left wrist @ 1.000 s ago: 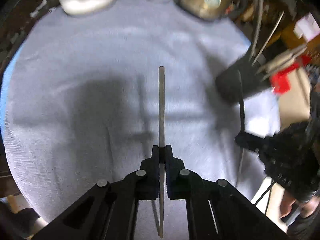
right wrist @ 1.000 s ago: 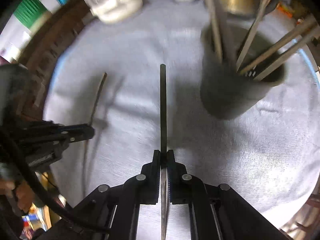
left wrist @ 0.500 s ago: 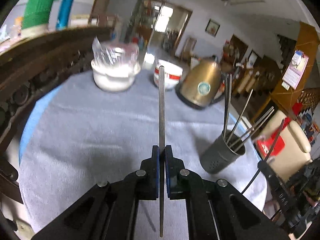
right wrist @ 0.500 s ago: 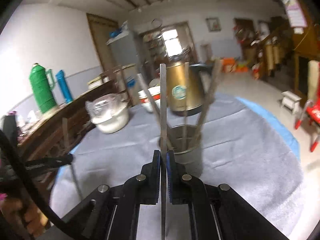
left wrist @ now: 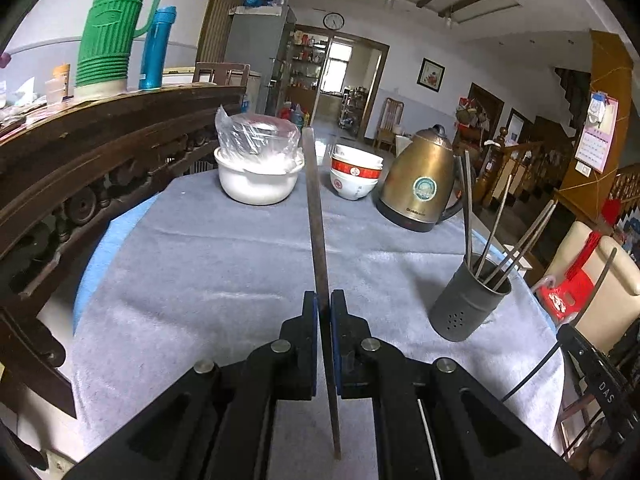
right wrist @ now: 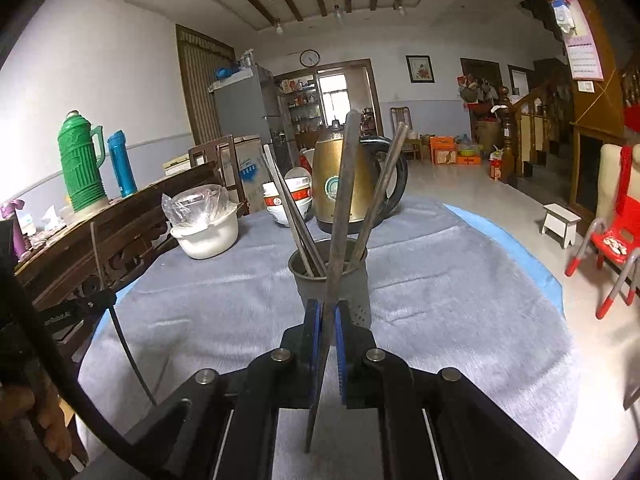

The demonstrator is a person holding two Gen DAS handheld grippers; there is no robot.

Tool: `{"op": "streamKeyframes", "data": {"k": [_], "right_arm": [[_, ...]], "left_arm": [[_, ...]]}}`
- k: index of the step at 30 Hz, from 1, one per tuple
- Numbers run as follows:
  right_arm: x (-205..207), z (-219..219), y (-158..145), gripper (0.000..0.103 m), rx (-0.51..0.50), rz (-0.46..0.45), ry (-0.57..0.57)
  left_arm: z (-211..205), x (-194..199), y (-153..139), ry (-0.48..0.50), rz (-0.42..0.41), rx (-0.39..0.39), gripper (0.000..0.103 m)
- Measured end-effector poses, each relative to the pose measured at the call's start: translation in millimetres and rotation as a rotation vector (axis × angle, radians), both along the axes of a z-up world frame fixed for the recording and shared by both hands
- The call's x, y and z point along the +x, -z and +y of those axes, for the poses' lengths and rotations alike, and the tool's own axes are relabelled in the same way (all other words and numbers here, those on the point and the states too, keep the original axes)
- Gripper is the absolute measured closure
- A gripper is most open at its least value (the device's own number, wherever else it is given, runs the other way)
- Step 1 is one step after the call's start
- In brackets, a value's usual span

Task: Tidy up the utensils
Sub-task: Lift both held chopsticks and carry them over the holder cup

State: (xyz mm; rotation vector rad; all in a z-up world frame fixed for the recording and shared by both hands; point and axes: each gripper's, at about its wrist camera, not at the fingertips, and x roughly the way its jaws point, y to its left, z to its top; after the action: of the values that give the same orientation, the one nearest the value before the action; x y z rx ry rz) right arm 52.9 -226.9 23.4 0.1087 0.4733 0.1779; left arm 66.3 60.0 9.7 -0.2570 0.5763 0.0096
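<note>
My left gripper [left wrist: 324,300] is shut on a dark metal chopstick [left wrist: 316,216] that stands up and forward from its pads. The grey perforated utensil holder [left wrist: 466,304] with several chopsticks stands on the grey cloth to the right of it. In the right wrist view my right gripper [right wrist: 325,312] is shut on another chopstick [right wrist: 342,208], raised just in front of the same holder [right wrist: 360,288]. The right gripper [left wrist: 592,364] with its chopstick shows at the far right edge of the left wrist view. At the left of the right wrist view is the left gripper [right wrist: 100,300].
On the round table's grey cloth [left wrist: 200,264] stand a white pot under plastic wrap [left wrist: 258,172], stacked red-and-white bowls [left wrist: 354,176] and a brass kettle [left wrist: 424,180]. A carved wooden sideboard [left wrist: 80,152] with a green thermos runs along the left. Red chairs [right wrist: 612,236] stand to the right.
Both grippers have tilted up from facing the tablecloth to a nearly level view of the room, each still clamping its chopstick. The right one now sits closer in front of the holder.
</note>
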Motion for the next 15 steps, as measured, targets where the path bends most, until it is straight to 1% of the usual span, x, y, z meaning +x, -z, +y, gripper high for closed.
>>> {"op": "streamKeyframes", "data": {"k": [4,8,15], "right_arm": [[-7.3,-4.0,1.0,0.095,0.016,0.011,0.012],[-9.0,-4.3,2.2,0.094,0.022,0.015,0.013],[-7.5,-1.0,2.6,0.095,0.02,0.023,0.0]], "left_arm": [[6.8,-10.5,-2.0,-0.01,-0.001,-0.025,0.096],[8.7,-9.2,-1.6,-0.015,0.009,-0.025,0.096],[13.3,-6.5,-0.5,-0.032,0.038,-0.049,0.096]]}}
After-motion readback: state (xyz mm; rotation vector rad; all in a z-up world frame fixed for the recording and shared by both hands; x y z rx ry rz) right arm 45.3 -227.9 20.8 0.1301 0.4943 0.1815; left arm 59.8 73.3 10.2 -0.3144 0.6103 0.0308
